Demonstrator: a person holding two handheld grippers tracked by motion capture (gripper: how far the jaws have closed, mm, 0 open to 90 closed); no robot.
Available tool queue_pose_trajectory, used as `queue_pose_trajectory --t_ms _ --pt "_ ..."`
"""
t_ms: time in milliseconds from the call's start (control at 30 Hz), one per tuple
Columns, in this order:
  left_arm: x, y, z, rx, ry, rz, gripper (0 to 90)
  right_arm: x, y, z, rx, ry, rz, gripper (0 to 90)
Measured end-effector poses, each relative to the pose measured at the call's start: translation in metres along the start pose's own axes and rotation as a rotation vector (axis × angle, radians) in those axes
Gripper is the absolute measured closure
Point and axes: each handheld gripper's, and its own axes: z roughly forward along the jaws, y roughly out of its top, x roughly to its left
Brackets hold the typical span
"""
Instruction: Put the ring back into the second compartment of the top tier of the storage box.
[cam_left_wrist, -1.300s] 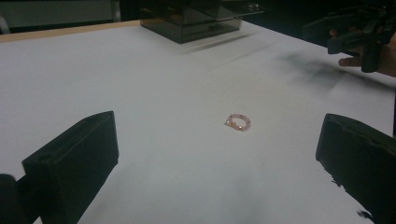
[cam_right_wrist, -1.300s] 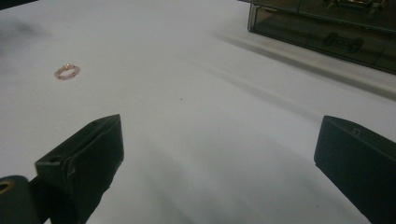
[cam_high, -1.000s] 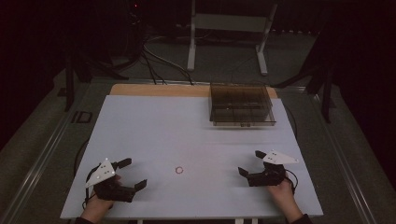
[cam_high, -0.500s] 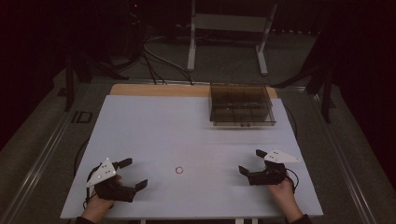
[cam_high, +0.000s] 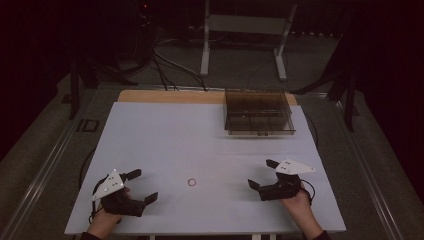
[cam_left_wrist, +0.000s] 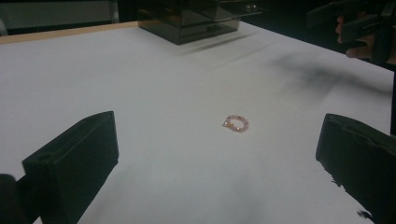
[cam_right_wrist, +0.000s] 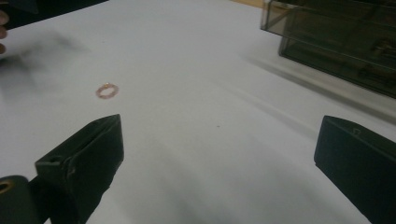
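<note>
A wide white surface (cam_high: 200, 135) carries the scene, with a strip of bare wood along its far edge. At that far edge, well beyond the fingers of both grippers and nearer the right one's side, stands a smoky, see-through plastic box (cam_high: 257, 112) divided into compartments; what lies in them is too dim to tell.

Two hands rest at the near edge of the surface. The left gripper (cam_high: 136, 186) sits at the near left corner, its black fingers (cam_left_wrist: 74, 163) spread wide apart and holding nothing. The right gripper (cam_high: 263, 174) sits at the near right, its fingers (cam_right_wrist: 81, 156) likewise wide apart and empty, tips turned toward the middle of the surface.

Between the two grippers, well apart from each, a small pink beaded ring (cam_high: 191, 182) lies flat on the surface. In the left gripper view the ring (cam_left_wrist: 236, 123) lies ahead of the open fingers, toward the right-hand one. In the right gripper view it (cam_right_wrist: 107, 90) lies beyond the left-hand finger, touched by neither.
</note>
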Motion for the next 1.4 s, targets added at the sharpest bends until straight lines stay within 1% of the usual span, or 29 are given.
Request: queue_pose_trajectory --t_ms 100,267,333,433,700,800,933,1000,1100,1200,1300,1400 --pt "0.0 0.0 0.0 0.002 -0.001 -0.001 0.0 0.001 0.003 0.004 0.011 0.005 -0.012 2.0" --pt "0.0 0.0 0.0 0.003 -0.002 -0.004 0.0 0.002 0.011 0.008 0.009 0.019 -0.013 2.0" --pt "0.0 0.0 0.0 -0.003 -0.002 -0.007 0.0 0.004 0.015 0.011 0.013 0.022 -0.024 2.0" --pt "0.0 0.0 0.0 0.002 -0.003 -0.005 0.0 0.006 0.021 0.016 0.01 0.036 -0.03 2.0" --pt "0.0 0.0 0.0 -0.004 -0.004 -0.007 0.0 0.014 0.034 0.028 0.012 0.071 -0.051 2.0" --pt "0.0 0.0 0.001 0.004 -0.004 -0.003 0.0 0.019 0.037 0.034 0.014 0.084 -0.056 2.0" --pt "0.0 0.0 0.0 -0.005 -0.005 -0.006 0.0 0.024 0.039 0.041 0.02 0.101 -0.065 2.0" --pt "0.0 0.0 0.0 0.003 -0.006 -0.005 0.0 0.026 0.041 0.045 0.023 0.108 -0.069 2.0" --pt "0.0 0.001 0.0 -0.006 -0.007 -0.007 0.0 0.029 0.043 0.049 0.035 0.11 -0.079 2.0" --pt "0.0 0.0 0.0 0.002 -0.007 -0.003 0.0 0.031 0.045 0.052 0.034 0.116 -0.08 2.0" --pt "0.0 0.001 0.0 -0.005 -0.007 -0.004 0.0 0.034 0.049 0.057 0.04 0.124 -0.083 2.0" --pt "0.0 0.0 0.001 0.004 -0.006 -0.002 0.0 0.037 0.052 0.063 0.044 0.14 -0.091 2.0"
